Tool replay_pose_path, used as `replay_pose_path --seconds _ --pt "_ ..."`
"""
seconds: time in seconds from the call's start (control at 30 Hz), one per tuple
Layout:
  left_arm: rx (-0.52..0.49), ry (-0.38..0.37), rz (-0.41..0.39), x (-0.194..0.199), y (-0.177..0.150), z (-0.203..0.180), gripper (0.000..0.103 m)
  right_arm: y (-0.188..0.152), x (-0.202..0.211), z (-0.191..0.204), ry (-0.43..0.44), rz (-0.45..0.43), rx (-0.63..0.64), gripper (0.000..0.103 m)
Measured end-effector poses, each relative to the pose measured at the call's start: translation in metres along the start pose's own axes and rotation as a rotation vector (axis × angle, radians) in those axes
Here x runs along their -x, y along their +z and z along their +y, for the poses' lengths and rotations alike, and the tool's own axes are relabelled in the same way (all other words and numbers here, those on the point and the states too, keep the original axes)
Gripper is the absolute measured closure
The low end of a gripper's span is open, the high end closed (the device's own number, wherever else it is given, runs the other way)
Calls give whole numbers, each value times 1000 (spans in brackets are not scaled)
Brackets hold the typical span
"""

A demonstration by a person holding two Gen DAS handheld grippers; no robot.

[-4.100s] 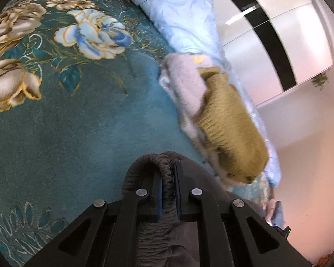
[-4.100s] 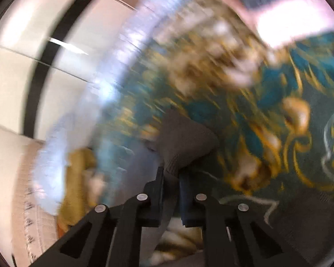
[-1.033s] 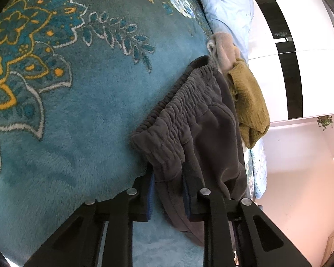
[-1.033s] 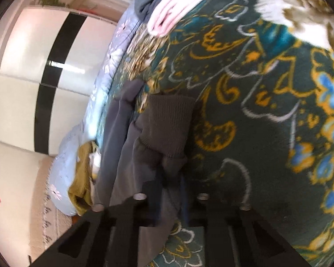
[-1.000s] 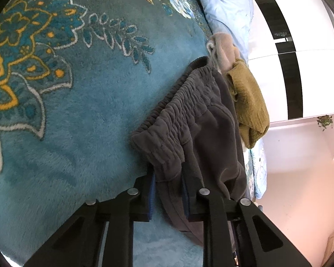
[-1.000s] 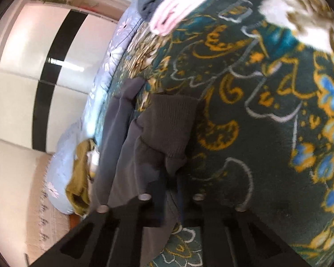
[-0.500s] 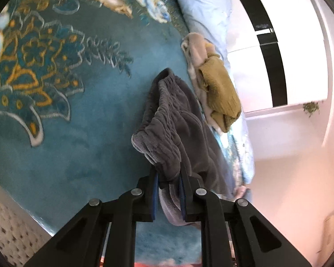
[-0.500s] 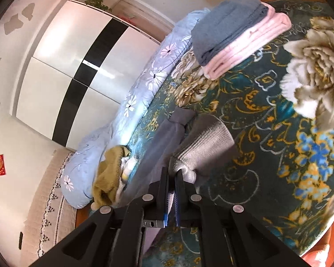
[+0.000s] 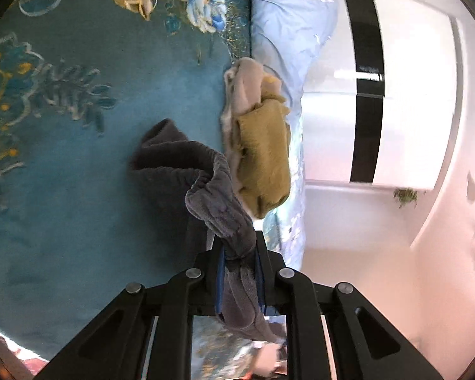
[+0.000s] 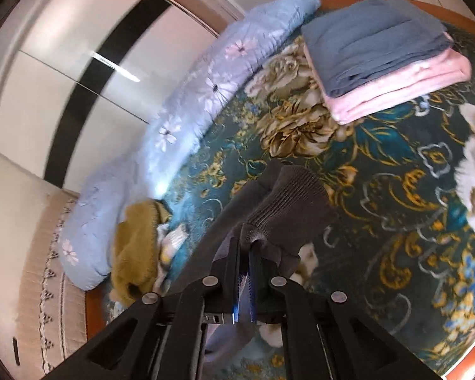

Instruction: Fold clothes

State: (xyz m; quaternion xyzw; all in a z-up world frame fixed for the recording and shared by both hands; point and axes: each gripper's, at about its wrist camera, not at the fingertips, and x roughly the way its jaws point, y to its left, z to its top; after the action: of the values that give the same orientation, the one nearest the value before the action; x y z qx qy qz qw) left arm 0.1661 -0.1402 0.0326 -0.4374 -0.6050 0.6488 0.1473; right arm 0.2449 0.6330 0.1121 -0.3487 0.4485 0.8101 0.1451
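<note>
1. Fingers of the left gripper pinch the gathered waistband of dark grey fleece trousers.
2. The right gripper clamps the ribbed cuff just ahead of its tips.
3. The garment hangs lifted above the teal floral blanket.
4. Step, as judged: mid-fold; next, bring cuff to waistband evenly.

A teal flowered blanket covers the bed and carries everything. Taking the mustard sweater as the landmark: it sits heaped on some pale clothes at the blanket's edge, touching the light-blue quilt that runs along that same edge behind it. The grey trousers trail on the blanket just beside the sweater, partly lifted off it, and well away from it, near the quilt's far end, a folded blue piece rests on a folded pink one.
</note>
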Motion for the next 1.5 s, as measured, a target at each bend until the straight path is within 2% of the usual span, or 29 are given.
replay_pose_path --seconds 0.2,0.33,0.43,0.53,0.63,0.67,0.7,0.77,0.9,0.97,1.03,1.13,1.2,1.3,1.4,1.5 --pt "213 -15 -22 -35 29 16 86 28 -66 20 -80 77 -40 98" --pt "312 0 -33 -53 44 27 86 37 -109 27 -138 116 -58 98" --pt "368 7 -55 -62 53 37 85 39 -132 28 -110 123 -73 98" --pt "382 6 -74 -70 61 44 82 37 -150 23 -63 126 -95 94" --pt "360 -14 -98 -71 67 48 70 34 -160 16 -20 125 -120 90" --pt "348 -12 -99 -70 66 48 65 33 -161 13 3 125 -128 82" --pt "332 -10 -99 -69 64 48 62 32 -161 11 31 126 -128 70" --pt "274 -5 -80 -61 61 43 60 31 -157 9 78 122 -117 54" --pt "88 -24 -84 -43 51 18 54 30 -141 14 122 82 -34 42" --pt "6 -21 -98 -35 47 6 54 30 -133 17 130 63 -1 42" --pt "-98 21 -125 -31 44 -3 53 25 -122 17 166 51 16 42" --pt "-261 163 -180 -28 39 -5 53 12 -109 14 201 43 59 42" --pt "-364 250 -190 -34 37 0 53 4 -104 11 181 44 99 42" --pt "-499 320 -183 -45 36 0 53 -4 -96 3 166 53 118 42" --pt "-535 348 -195 -43 41 -6 53 -9 -89 -4 174 55 110 42" --pt "-592 422 -217 -67 51 -24 51 -13 -91 -5 171 60 102 42"
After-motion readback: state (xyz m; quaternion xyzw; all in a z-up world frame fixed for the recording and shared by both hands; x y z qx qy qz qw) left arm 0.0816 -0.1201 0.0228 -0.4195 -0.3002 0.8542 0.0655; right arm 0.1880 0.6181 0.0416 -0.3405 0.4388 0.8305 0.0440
